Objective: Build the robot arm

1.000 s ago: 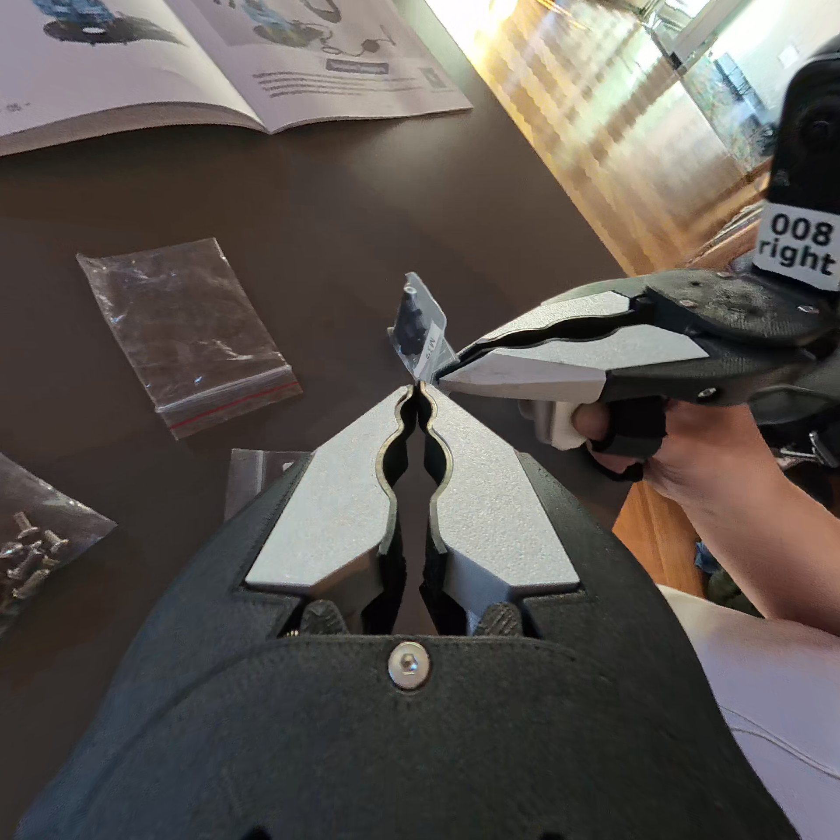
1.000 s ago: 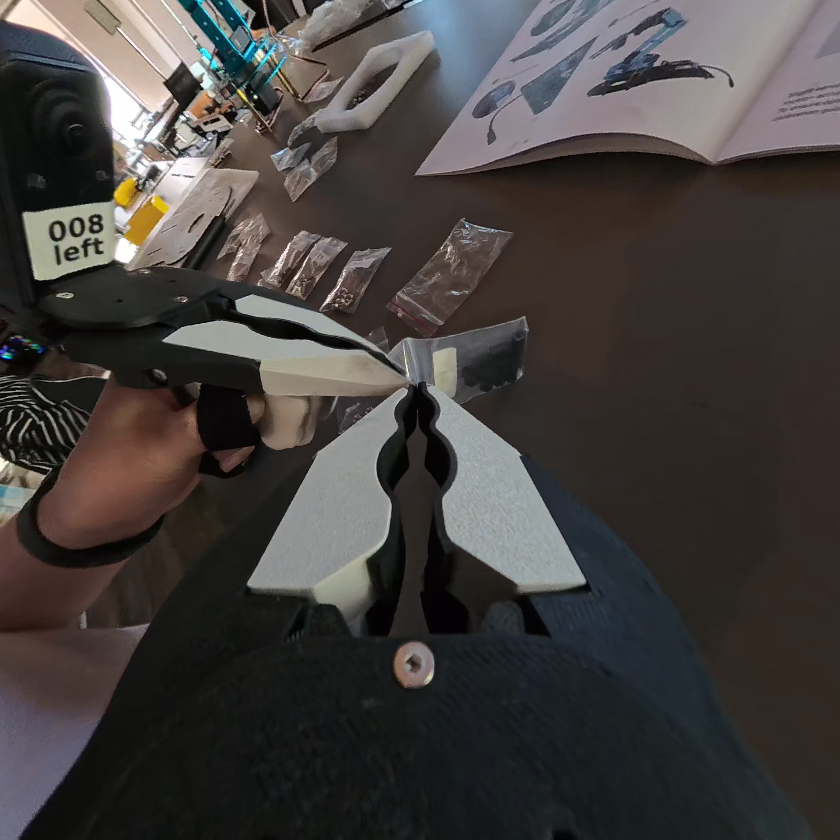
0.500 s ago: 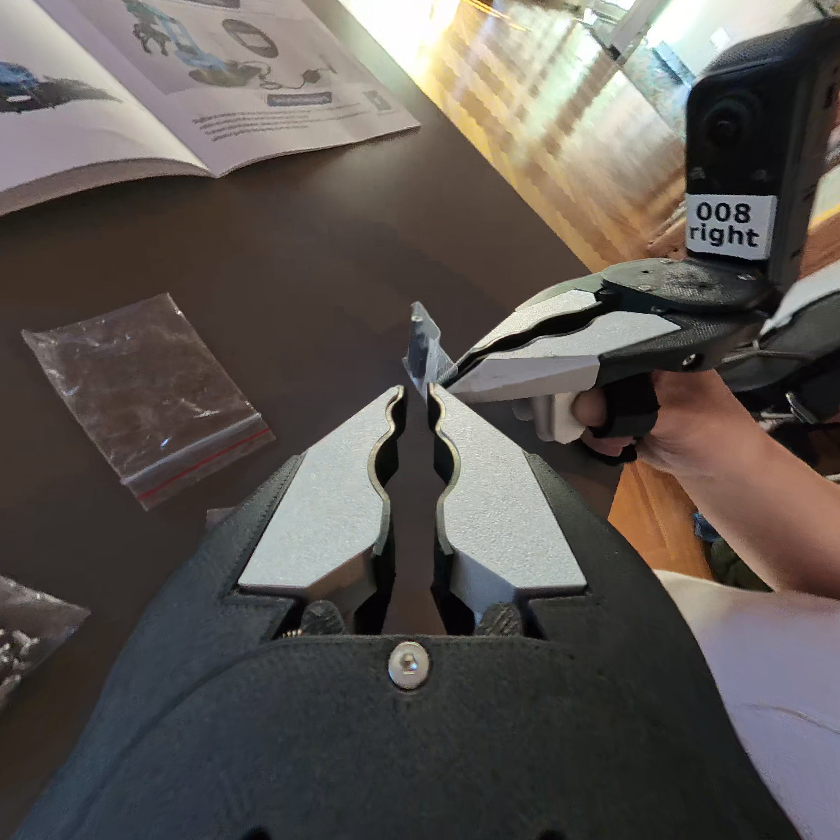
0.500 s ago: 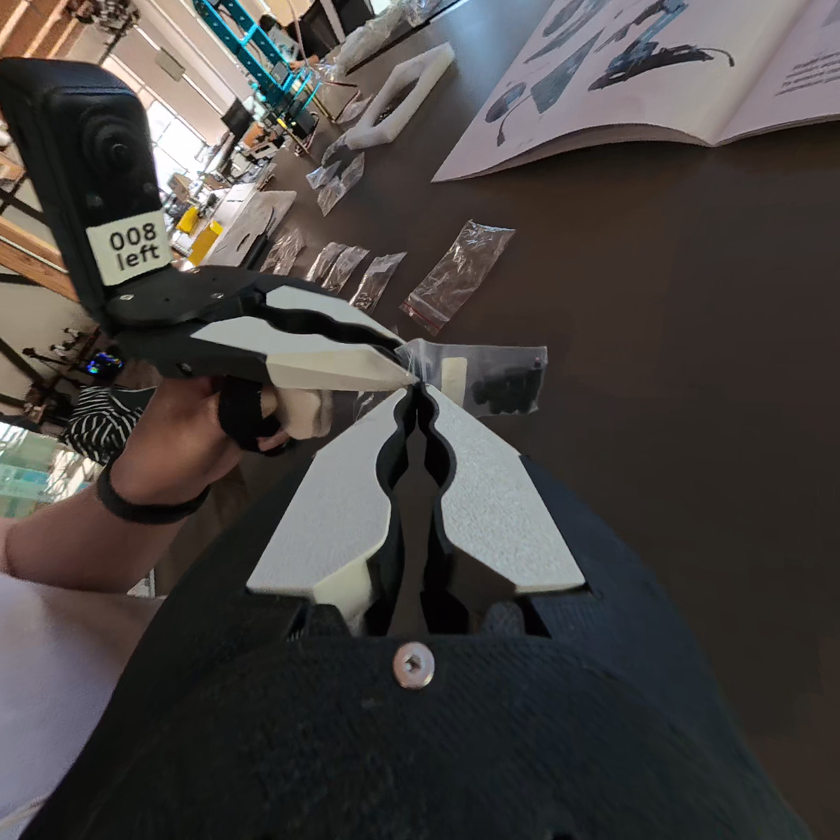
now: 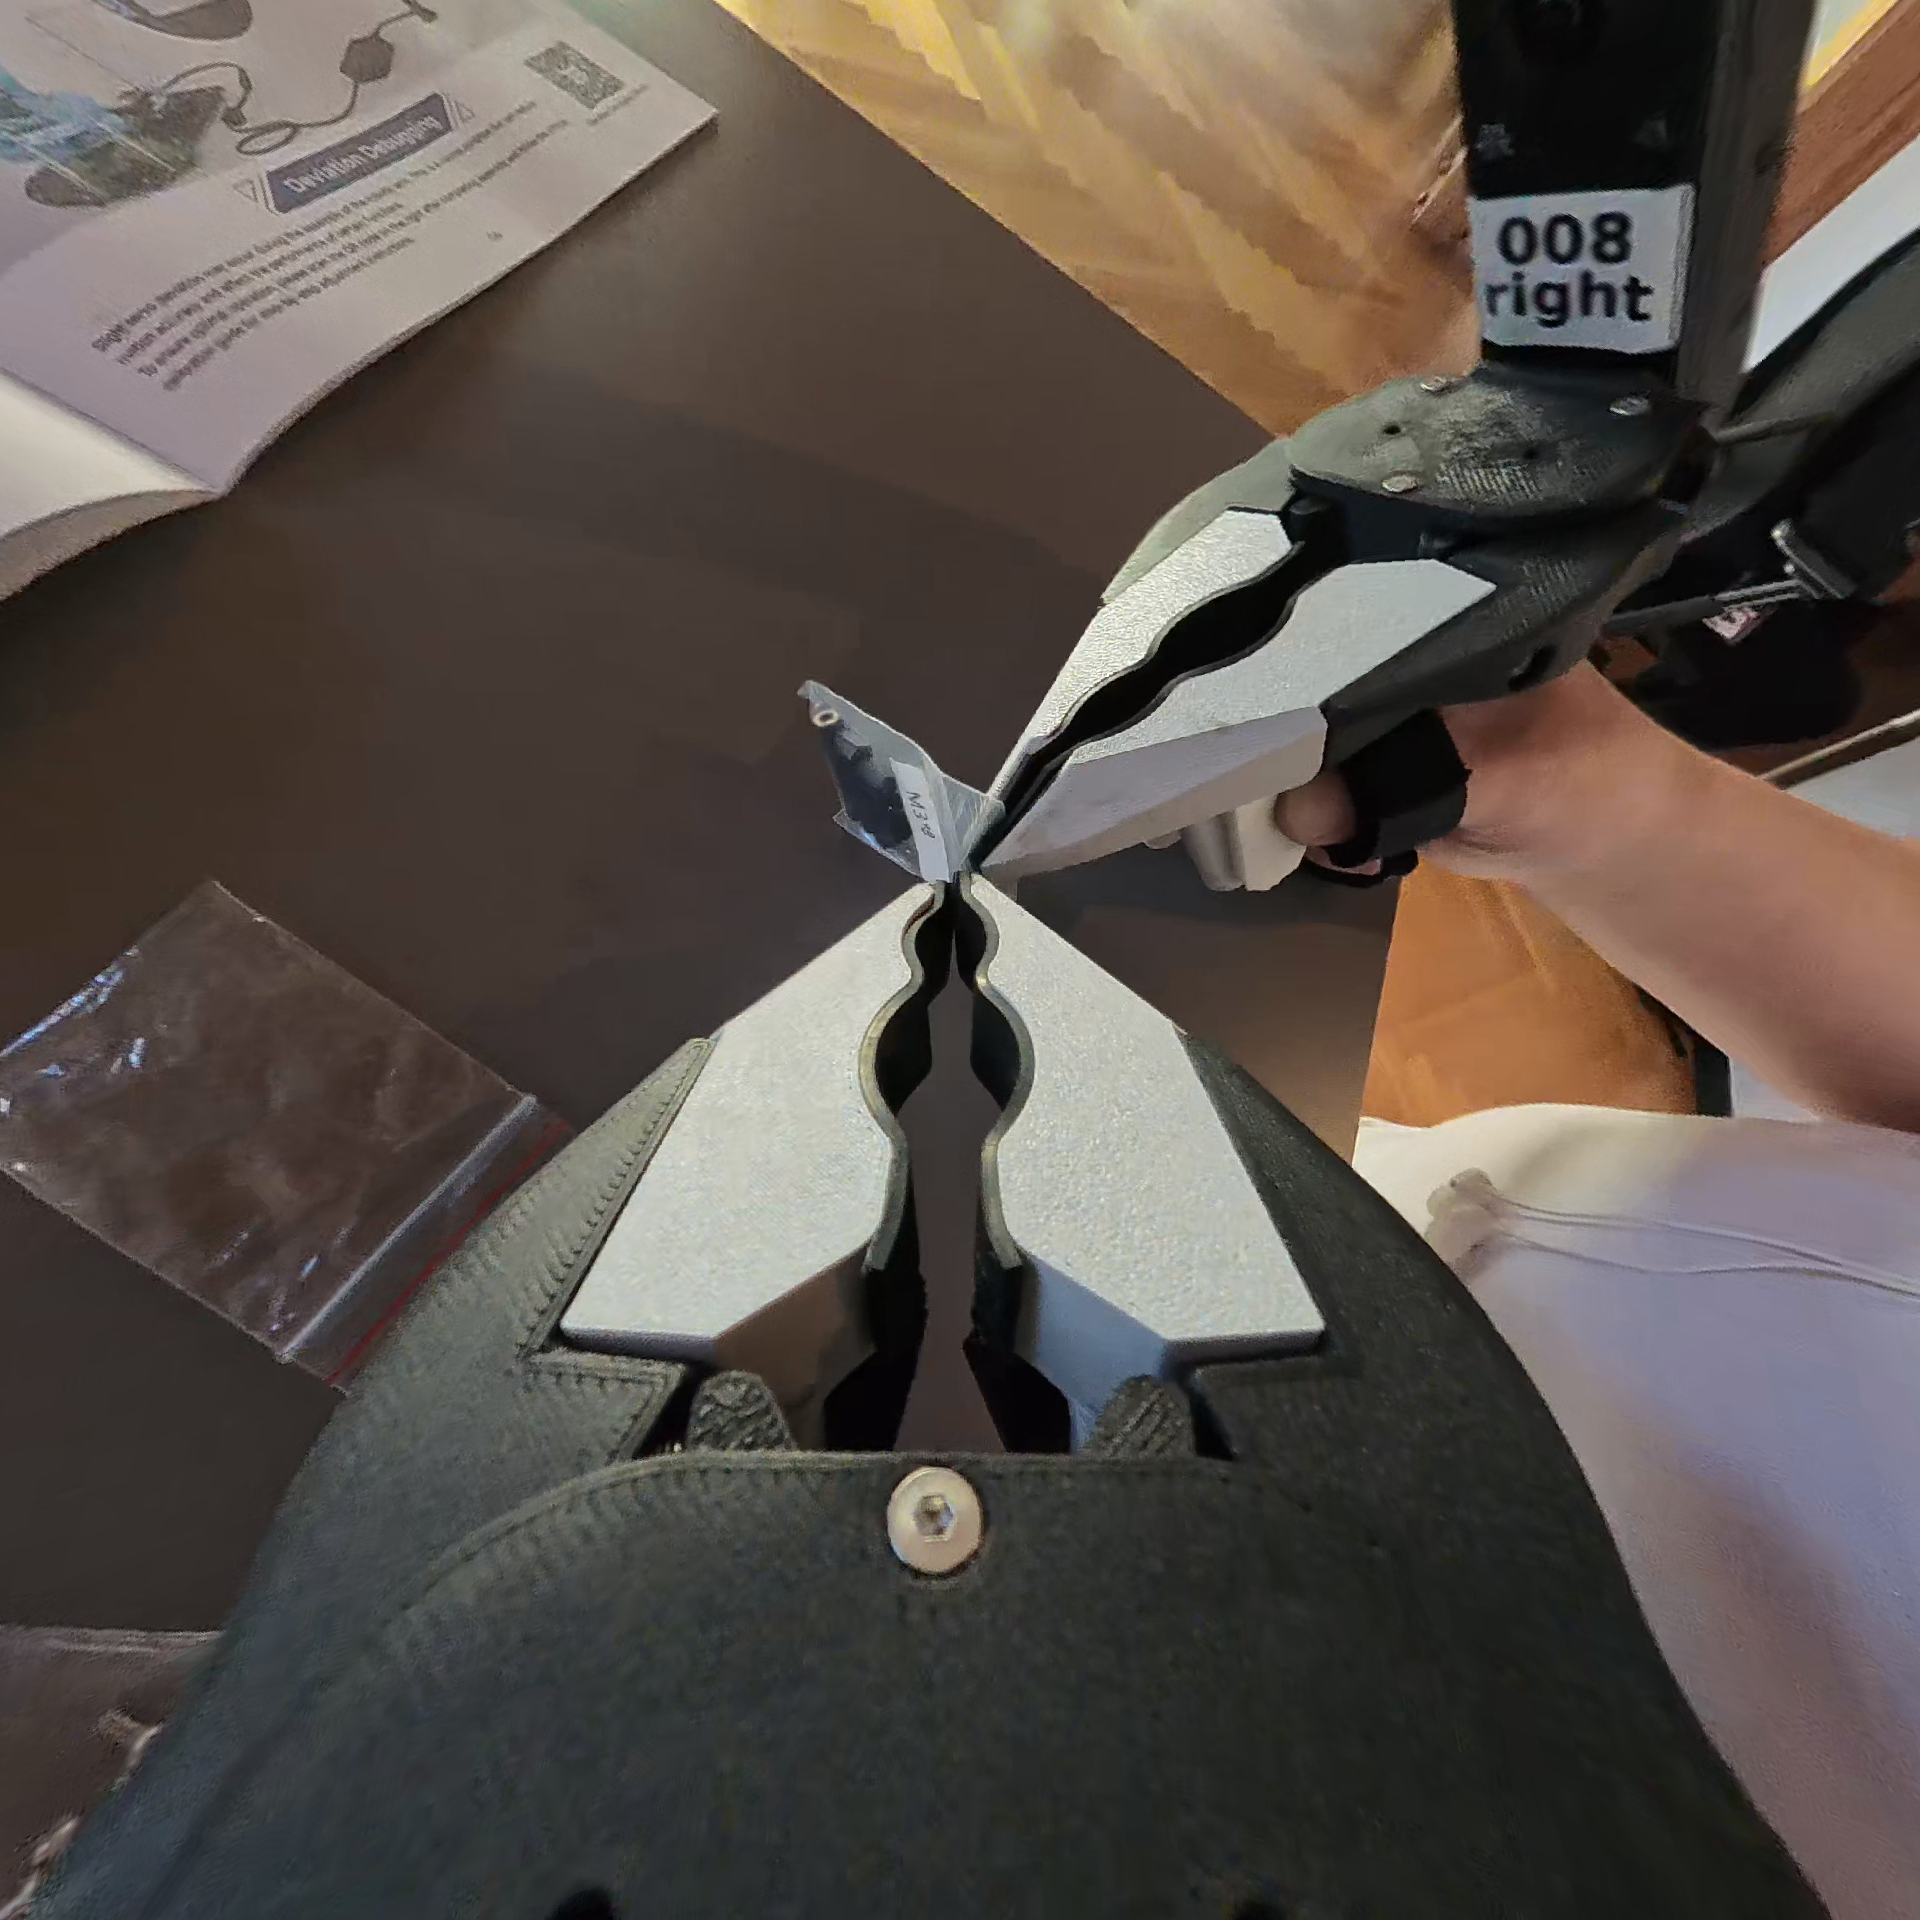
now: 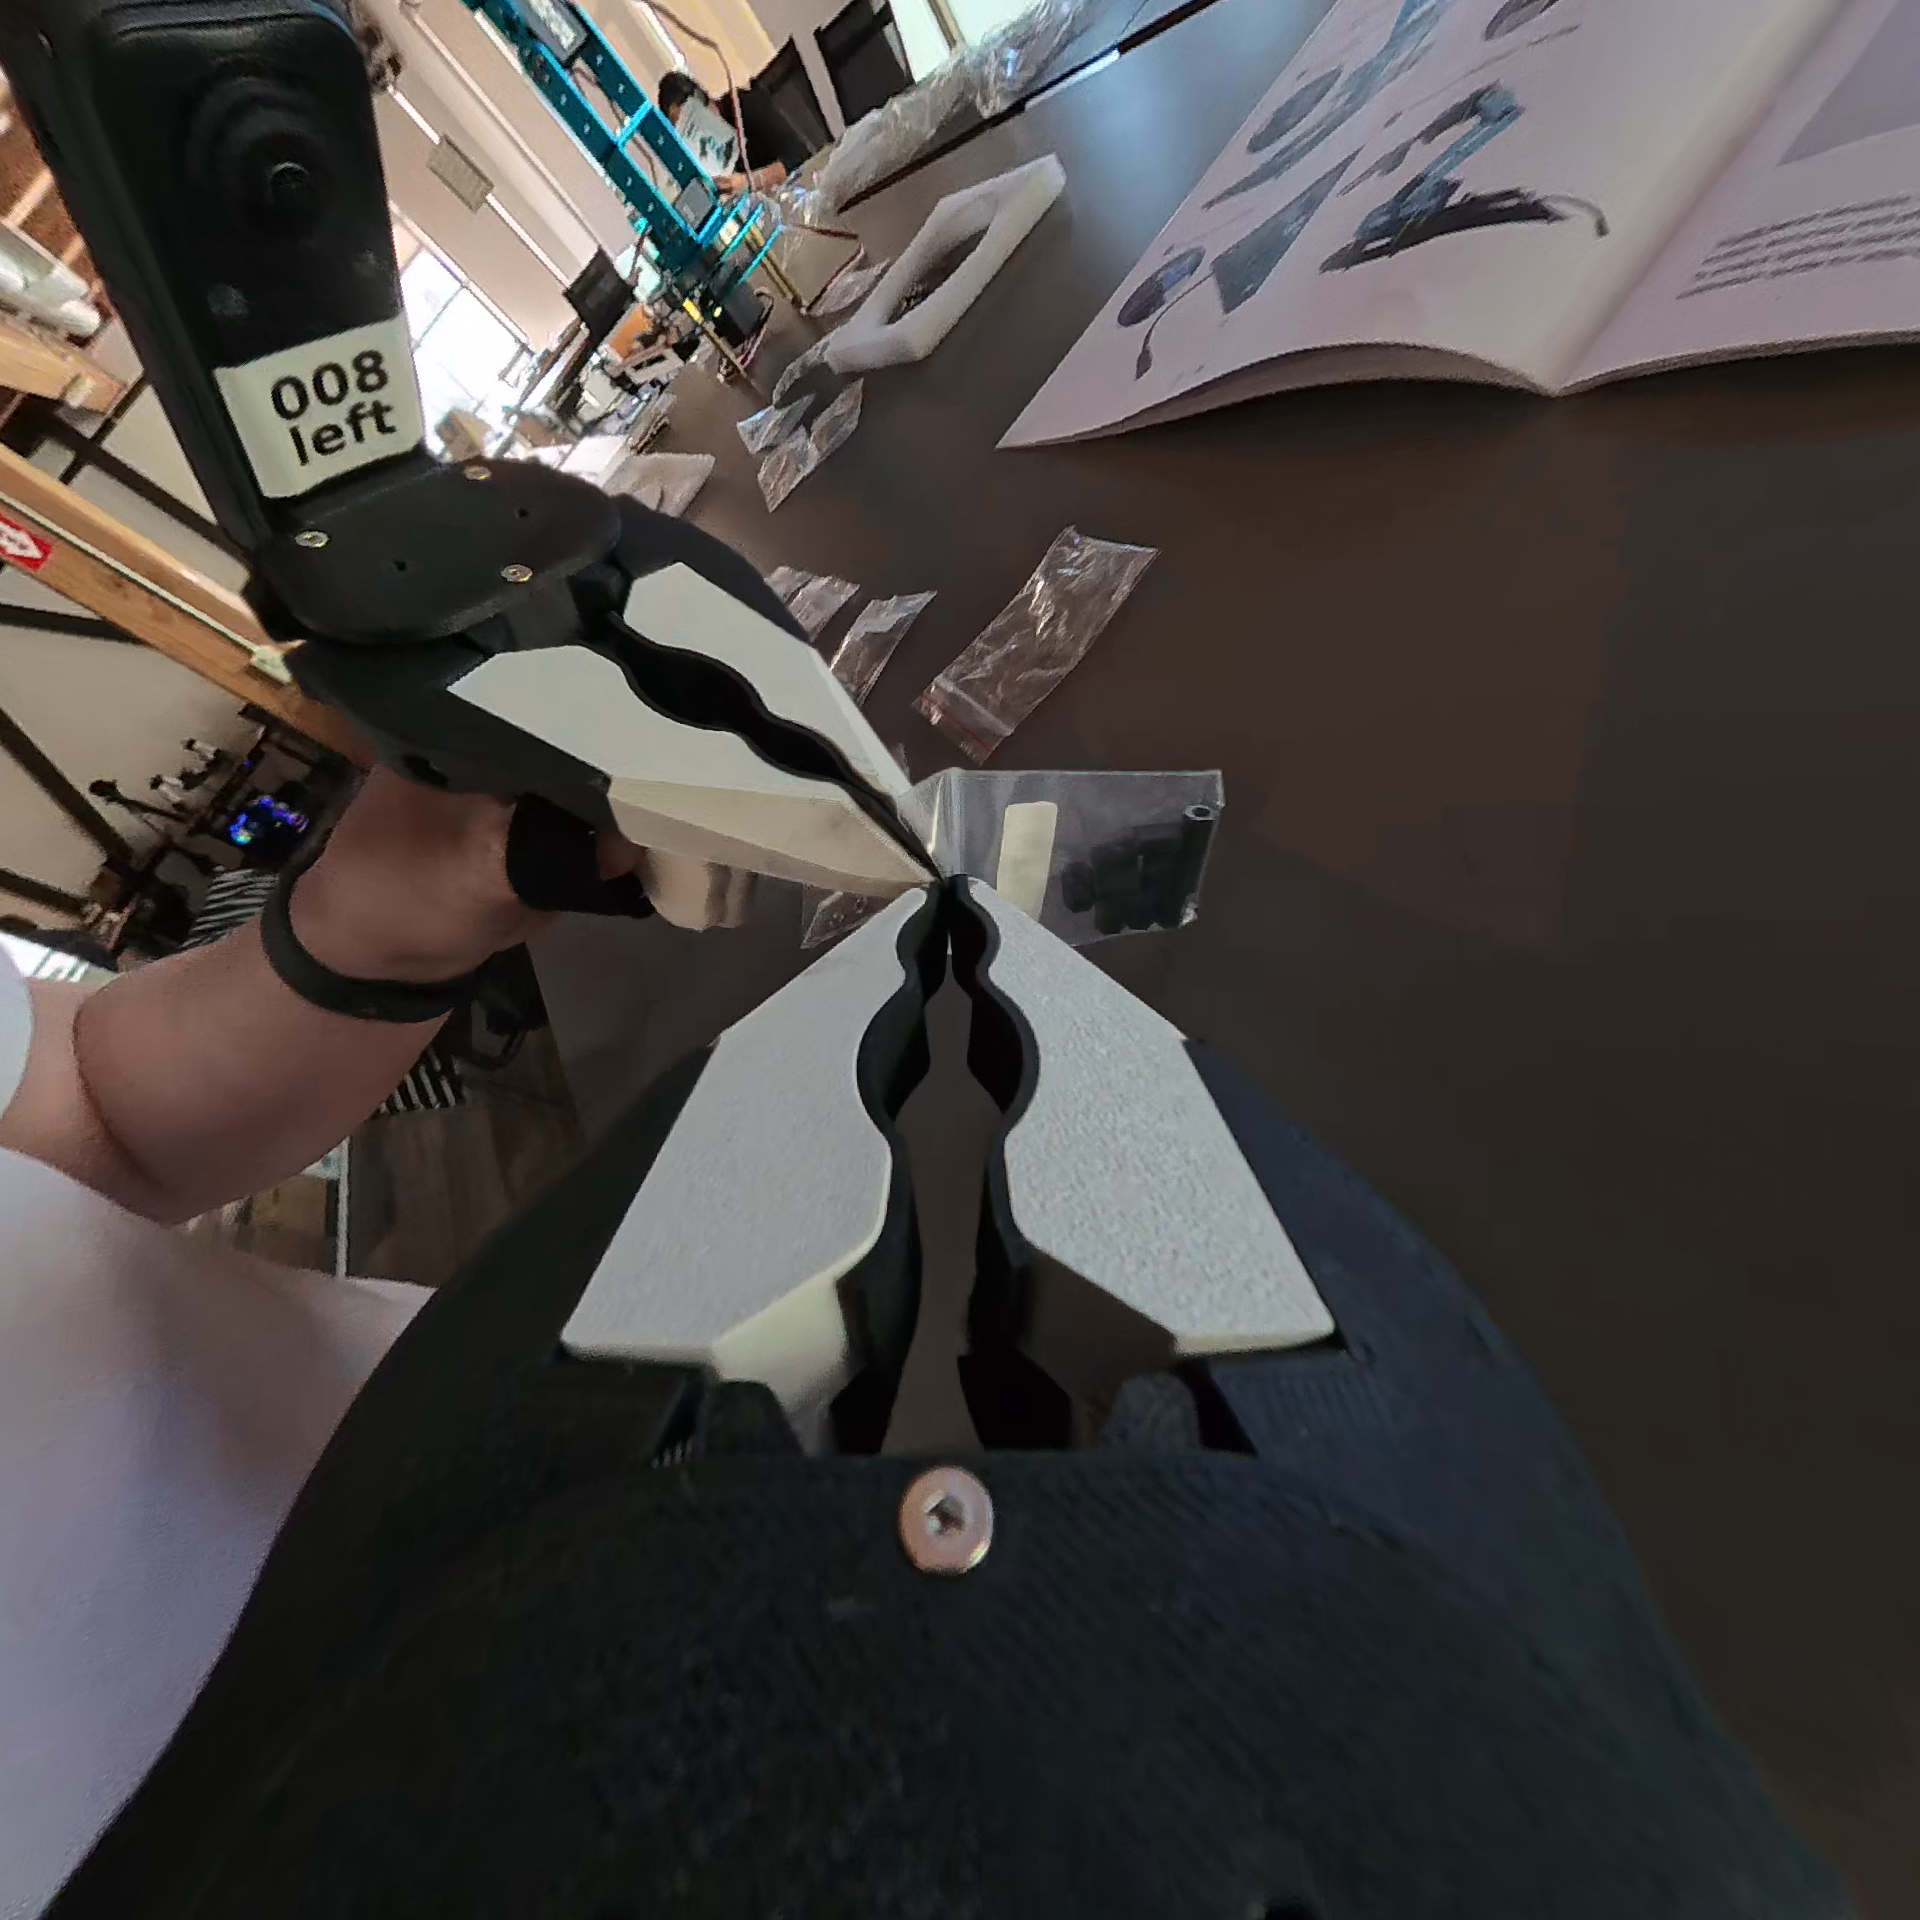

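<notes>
A small clear plastic bag (image 5: pixel 873 774) with black parts and a white label hangs in the air above the dark table (image 5: pixel 582 582). My left gripper (image 5: pixel 951 888) is shut on the bag's near edge. My right gripper (image 5: pixel 992 847) comes in from the right and is shut on the same edge, its tips touching the left tips. In the right wrist view the bag (image 6: pixel 1122 836) spreads out beyond my right gripper (image 6: pixel 951 891), with the left gripper (image 6: pixel 920 864) pinching it from the left. The black parts sit at the bag's far end.
An open booklet (image 5: pixel 260 208) lies at the far left, also in the right wrist view (image 6: pixel 1507 208). An empty zip bag (image 5: pixel 239 1122) lies left of my left gripper. Several small bags (image 6: pixel 1039 644) and a white foam frame (image 6: pixel 956 260) lie farther along. The table edge (image 5: pixel 1340 665) is at right. The tips of both grippers are at nearly the same place.
Half a second ago the left jaws stood slightly apart beside the bag; now they are shut on its edge again. The right gripper kept its hold, and both have tilted more upright.
</notes>
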### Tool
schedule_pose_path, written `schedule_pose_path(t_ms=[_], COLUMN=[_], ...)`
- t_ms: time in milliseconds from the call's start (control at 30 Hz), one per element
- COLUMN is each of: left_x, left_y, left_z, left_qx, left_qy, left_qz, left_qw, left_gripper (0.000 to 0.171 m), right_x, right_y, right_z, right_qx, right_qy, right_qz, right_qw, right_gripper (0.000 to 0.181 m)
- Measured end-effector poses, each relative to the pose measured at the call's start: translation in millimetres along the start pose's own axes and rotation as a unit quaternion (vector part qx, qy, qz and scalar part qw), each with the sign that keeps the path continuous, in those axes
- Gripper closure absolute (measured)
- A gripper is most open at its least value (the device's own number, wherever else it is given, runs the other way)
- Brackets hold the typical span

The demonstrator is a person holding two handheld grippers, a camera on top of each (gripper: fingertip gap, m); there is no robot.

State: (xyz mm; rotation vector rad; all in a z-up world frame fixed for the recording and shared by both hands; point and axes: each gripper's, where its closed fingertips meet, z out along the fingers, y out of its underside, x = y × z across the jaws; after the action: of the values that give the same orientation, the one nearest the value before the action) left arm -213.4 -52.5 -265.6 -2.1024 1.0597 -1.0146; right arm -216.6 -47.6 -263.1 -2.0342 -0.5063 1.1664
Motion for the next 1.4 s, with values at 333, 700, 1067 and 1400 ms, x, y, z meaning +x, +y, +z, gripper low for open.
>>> schedule_pose_path(t_ms=[333, 700, 1067, 1400], left_x=[-26, -47, -35, -24], left_y=[-34, -53, -52, -36], left_z=[3, -9, -10, -46], left_qx=[0.024, 0.065, 0.079, 0.113], left_qy=[-0.128, -0.227, -0.224, -0.202], left_qz=[0.023, 0.021, 0.008, 0.055], left_qw=[0.991, 0.971, 0.971, 0.971], left_gripper=[0.171, 0.171, 0.171, 0.154], right_x=[18, 28, 26, -6], right_y=[-36, -57, -65, -63], right_z=[3, 5, 11, 22], right_qx=[0.114, 0.16, 0.15, -0.053], right_qy=[0.124, 0.17, 0.18, 0.124], right_qz=[-0.042, -0.063, -0.081, -0.147], right_qw=[0.985, 0.97, 0.969, 0.98], right_gripper=[0.181, 0.181, 0.174, 0.181])
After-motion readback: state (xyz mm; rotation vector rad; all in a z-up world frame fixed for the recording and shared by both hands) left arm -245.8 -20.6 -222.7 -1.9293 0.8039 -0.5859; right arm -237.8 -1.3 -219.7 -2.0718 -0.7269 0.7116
